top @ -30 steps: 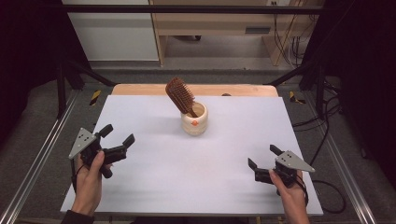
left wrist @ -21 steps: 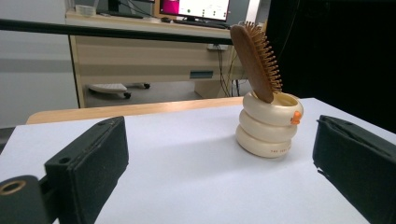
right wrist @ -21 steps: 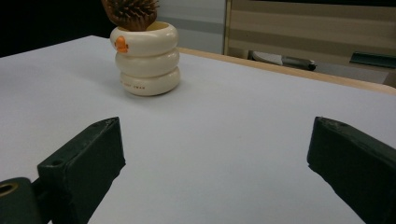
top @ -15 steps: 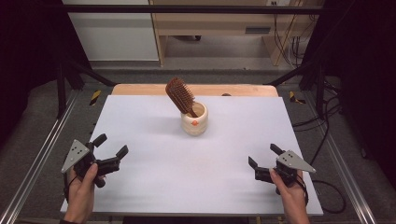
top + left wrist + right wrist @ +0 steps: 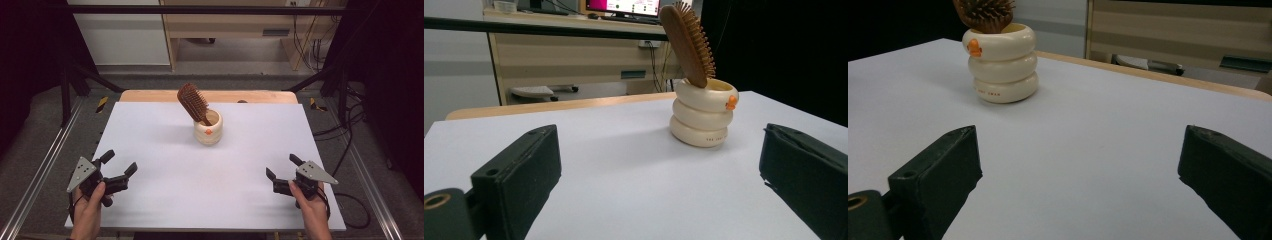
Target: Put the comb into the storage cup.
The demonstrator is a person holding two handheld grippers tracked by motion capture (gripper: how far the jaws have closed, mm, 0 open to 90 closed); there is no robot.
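One white table fronts wooden desk.

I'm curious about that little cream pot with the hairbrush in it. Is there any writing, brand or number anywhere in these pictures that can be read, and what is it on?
Cream ringed pot: a short line of small dark print on its bottom ring, too blurred to read in either gripper view.
Same pot: an orange mark near the rim, a picture rather than letters.
Wooden hairbrush: no writing visible.
Monitor behind the table: coloured screen, text too small to read.
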